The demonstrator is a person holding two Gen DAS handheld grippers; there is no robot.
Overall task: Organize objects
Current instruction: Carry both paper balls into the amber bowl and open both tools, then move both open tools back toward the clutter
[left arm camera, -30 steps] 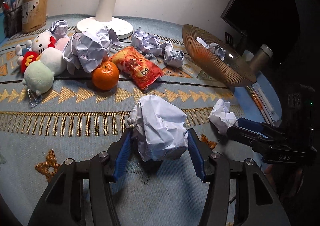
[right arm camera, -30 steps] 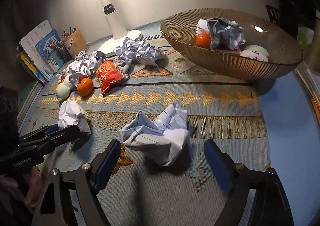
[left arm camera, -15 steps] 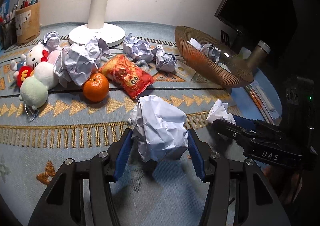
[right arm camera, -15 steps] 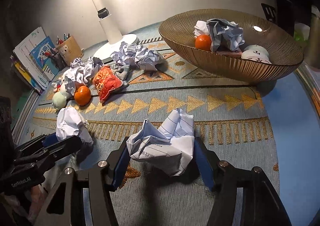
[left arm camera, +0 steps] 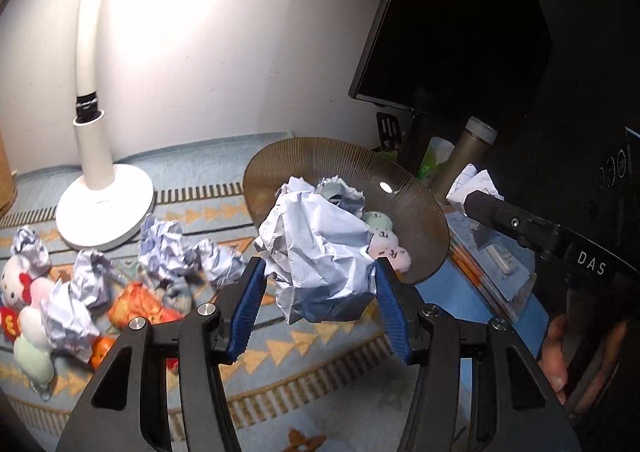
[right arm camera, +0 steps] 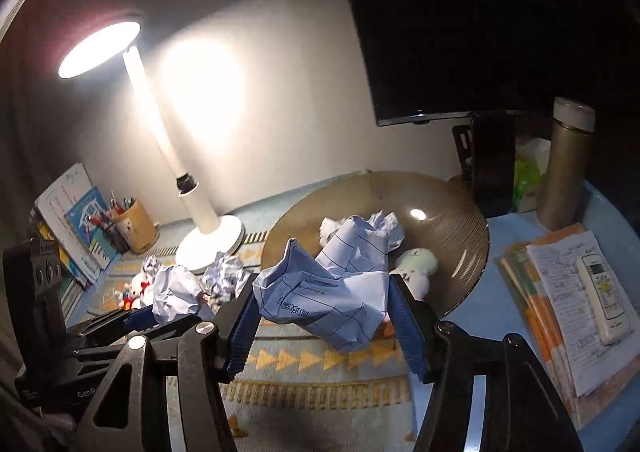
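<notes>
I saw a desk covered by a pale blue woven mat with orange triangle bands. On it stood a white lamp base at the back and a ribbed bronze bowl to the right. Loose crumpled paper balls lay near the lamp, beside an orange snack packet, a tangerine and plush toys. Further right, on bare blue desktop, lay a stack of papers and stood a flask.

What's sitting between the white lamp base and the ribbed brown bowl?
Loose crumpled paper balls on the patterned mat, between lamp base and bowl; left wrist view.
</notes>
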